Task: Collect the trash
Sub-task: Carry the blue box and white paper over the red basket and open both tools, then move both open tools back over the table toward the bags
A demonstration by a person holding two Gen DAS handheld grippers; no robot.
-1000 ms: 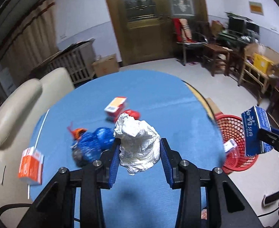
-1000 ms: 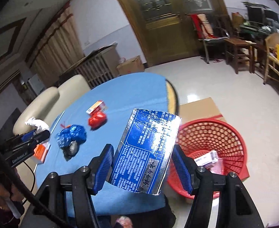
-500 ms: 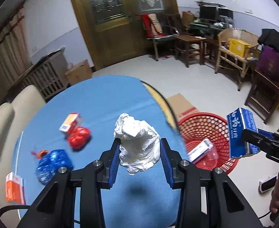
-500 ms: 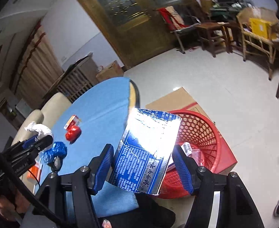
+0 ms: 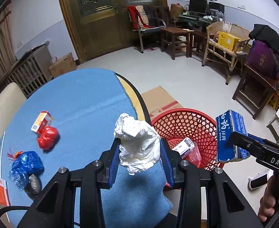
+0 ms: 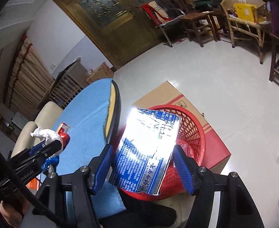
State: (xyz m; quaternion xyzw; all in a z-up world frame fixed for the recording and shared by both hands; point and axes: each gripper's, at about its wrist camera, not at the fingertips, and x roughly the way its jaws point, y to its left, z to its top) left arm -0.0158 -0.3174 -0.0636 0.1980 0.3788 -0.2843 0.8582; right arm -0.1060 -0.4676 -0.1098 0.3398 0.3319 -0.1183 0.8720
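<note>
Blue box [image 6: 147,155] in rt tool [image 6: 142,168], above basket [image 6: 194,133]

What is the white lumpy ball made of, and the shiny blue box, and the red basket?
White ball: probably crumpled paper or tissue, matte with sharp creases. Blue box: likely thin cardboard with a glossy, foil-like coat, since it glares brightly. Red basket: seemingly moulded plastic, a smooth, even lattice of holes.

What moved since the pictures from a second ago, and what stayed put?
Both grippers swung over from the table toward the red basket. The left gripper still squeezes the white paper wad, now by the table's edge. The right gripper still carries the blue box, now in front of the basket. The trash on the blue table stayed where it was, and nothing was dropped.
</note>
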